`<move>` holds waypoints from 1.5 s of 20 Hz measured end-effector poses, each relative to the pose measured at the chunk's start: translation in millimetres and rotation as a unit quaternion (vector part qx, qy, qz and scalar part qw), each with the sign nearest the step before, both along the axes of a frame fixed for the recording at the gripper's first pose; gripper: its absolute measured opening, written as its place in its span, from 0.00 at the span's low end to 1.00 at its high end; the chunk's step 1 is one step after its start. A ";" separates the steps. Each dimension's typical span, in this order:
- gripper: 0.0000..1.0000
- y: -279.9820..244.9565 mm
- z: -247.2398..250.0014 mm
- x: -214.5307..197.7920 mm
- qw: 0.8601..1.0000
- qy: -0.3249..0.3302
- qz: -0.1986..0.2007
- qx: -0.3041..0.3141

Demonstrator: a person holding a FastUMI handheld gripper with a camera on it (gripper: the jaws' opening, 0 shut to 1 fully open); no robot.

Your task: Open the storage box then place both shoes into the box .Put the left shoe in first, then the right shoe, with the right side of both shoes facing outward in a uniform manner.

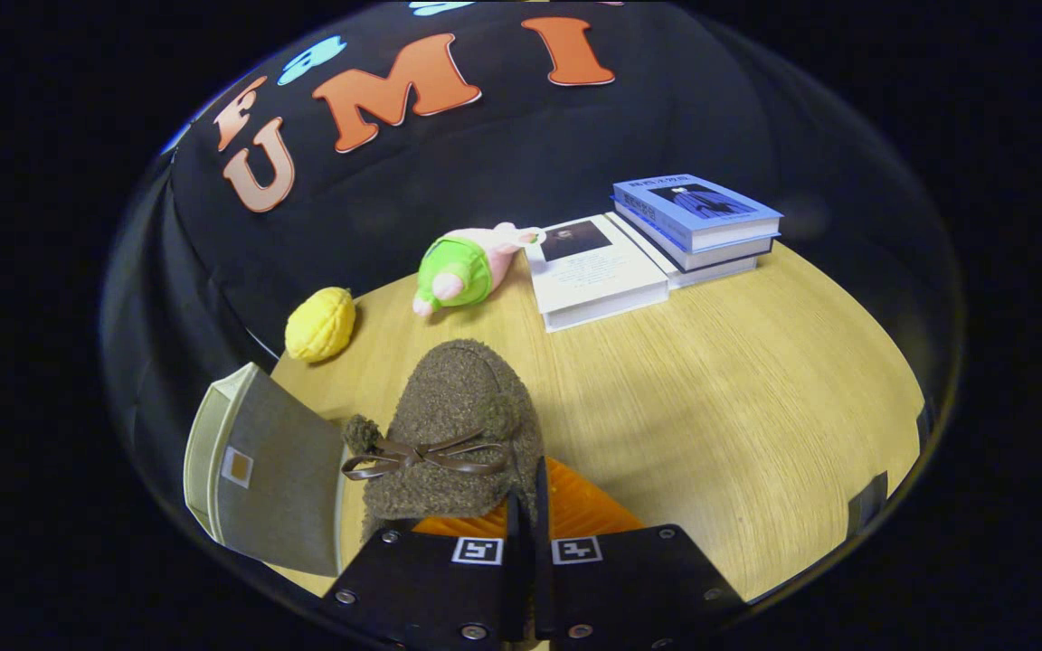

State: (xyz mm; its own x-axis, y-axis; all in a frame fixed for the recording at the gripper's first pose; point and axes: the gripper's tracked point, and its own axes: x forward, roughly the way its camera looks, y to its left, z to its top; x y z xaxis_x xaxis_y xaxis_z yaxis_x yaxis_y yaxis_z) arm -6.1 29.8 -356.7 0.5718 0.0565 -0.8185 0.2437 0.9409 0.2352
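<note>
A brown fuzzy shoe with a thin bow was held aloft by the gripper, whose fingers were drawn nearly together and pinched on the shoe's rim at the heel side. The toe pointed away, over the wooden table. The storage box was seen just to the left of the shoe, its grey panel tilted and its pale rim close to the shoe's side. The step in hand was judged to be the carrying of this shoe to the box. It would be done well if the pinch were kept firm, the shoe were swung left over the opening, and the right side were turned outward before release. Which shoe it was could not be told.
</note>
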 end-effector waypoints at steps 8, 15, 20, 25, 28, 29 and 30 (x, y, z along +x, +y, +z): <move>0.05 105.8 81.2 21.0 0.997 -0.053 0.048 0.040; 0.05 201.5 101.9 26.4 0.991 -0.052 0.108 0.065; 0.05 240.7 102.3 34.3 0.991 -0.040 0.109 0.073; 0.05 263.9 98.7 46.5 0.992 -0.033 0.097 0.074; 0.06 277.1 89.6 46.6 0.992 -0.024 0.103 0.066; 0.07 278.8 85.9 45.4 0.993 -0.021 0.104 0.060; 0.07 280.0 83.6 46.0 0.993 -0.021 0.105 0.053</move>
State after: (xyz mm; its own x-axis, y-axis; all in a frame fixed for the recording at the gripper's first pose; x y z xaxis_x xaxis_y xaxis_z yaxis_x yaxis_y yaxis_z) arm 39.9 309.8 -273.1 0.5719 0.2635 -0.7769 0.0319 0.9391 0.3421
